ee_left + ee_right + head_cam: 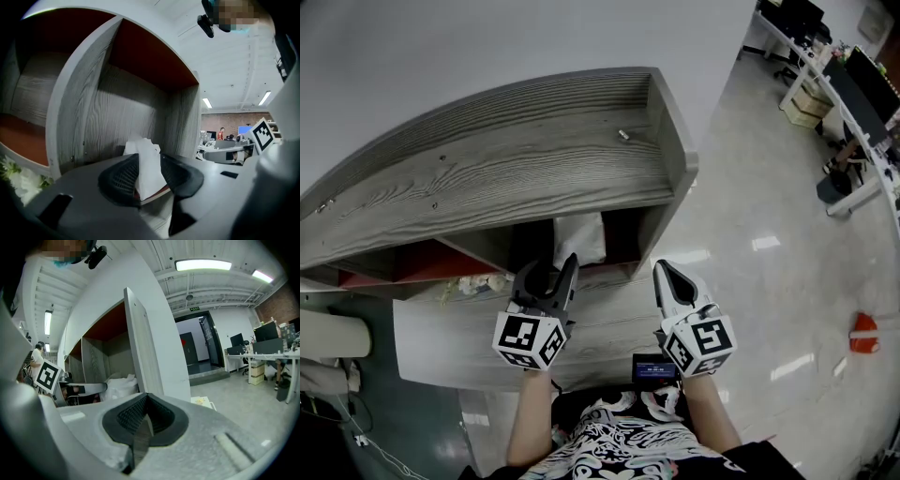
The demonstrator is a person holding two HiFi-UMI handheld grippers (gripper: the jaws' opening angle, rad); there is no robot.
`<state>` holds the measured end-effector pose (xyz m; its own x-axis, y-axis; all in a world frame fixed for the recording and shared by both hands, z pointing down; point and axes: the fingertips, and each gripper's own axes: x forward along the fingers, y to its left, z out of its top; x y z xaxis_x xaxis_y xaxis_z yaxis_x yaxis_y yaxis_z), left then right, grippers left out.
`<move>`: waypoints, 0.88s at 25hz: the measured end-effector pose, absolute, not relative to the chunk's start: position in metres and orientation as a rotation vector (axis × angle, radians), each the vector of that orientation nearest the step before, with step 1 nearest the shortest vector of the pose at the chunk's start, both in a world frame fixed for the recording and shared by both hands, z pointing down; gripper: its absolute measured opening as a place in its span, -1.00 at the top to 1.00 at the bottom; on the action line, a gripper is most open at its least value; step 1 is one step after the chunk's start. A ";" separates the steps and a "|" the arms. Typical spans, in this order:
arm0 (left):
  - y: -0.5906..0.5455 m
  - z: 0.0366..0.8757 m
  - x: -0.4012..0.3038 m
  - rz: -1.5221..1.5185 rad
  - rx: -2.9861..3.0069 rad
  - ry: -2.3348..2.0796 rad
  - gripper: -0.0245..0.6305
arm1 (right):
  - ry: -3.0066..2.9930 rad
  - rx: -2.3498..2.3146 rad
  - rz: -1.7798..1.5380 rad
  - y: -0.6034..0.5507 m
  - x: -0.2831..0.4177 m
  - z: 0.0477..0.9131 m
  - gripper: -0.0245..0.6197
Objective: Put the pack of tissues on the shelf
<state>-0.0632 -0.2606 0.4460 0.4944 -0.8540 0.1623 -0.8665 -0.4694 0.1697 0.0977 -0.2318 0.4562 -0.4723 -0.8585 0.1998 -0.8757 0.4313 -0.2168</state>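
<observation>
The white pack of tissues (pixel 579 239) stands upright in the middle compartment of the grey wood-grain shelf (pixel 487 169). My left gripper (pixel 548 269) is right in front of it, jaws open. In the left gripper view the pack (pixel 146 161) shows in the gap between the dark pads (pixel 119 180), which stand apart on either side of it. My right gripper (pixel 662 269) hovers to the right over the shelf's lower ledge, shut and empty. In the right gripper view its pads (pixel 133 416) meet, and the pack (pixel 119 385) and the left gripper (pixel 79 389) show at the left.
White artificial flowers (pixel 473 284) lie in the compartment left of the pack. A small metal piece (pixel 623 134) sits on the shelf top. The shelf's right side wall (pixel 675 122) borders shiny floor with a red object (pixel 862 333). Desks with monitors (pixel 853 84) stand far right.
</observation>
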 end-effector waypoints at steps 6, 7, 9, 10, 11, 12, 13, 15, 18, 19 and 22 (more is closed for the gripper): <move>-0.239 0.440 -0.067 0.072 2.520 -1.472 0.53 | -2.602 1.566 0.383 -0.211 0.088 0.451 0.91; -0.234 0.439 -0.068 0.071 2.523 -1.471 0.53 | -2.605 1.566 0.375 -0.206 0.085 0.450 0.91; -0.225 0.438 -0.070 0.071 2.531 -1.468 0.53 | -2.610 1.566 0.362 -0.198 0.081 0.448 0.91; -0.220 0.438 -0.071 0.071 2.534 -1.466 0.53 | -2.611 1.566 0.358 -0.194 0.080 0.447 0.91; -0.216 0.438 -0.072 0.068 2.536 -1.464 0.53 | -2.612 1.566 0.357 -0.190 0.078 0.447 0.91; -0.211 0.437 -0.073 0.060 2.537 -1.460 0.53 | -2.614 1.566 0.356 -0.186 0.076 0.446 0.91; -0.207 0.437 -0.073 0.048 2.536 -1.453 0.53 | -2.618 1.565 0.356 -0.183 0.074 0.445 0.91; -0.199 0.438 -0.074 0.022 2.533 -1.436 0.53 | -2.627 1.566 0.343 -0.176 0.070 0.440 0.91; -0.184 0.438 -0.073 0.009 2.539 -1.408 0.55 | -2.622 1.568 0.305 -0.166 0.065 0.436 0.91; -0.179 0.438 -0.074 0.003 2.542 -1.403 0.57 | -2.619 1.567 0.295 -0.163 0.064 0.436 0.91; -0.170 0.433 -0.078 -0.023 2.546 -1.408 0.61 | -2.610 1.562 0.267 -0.153 0.059 0.435 0.91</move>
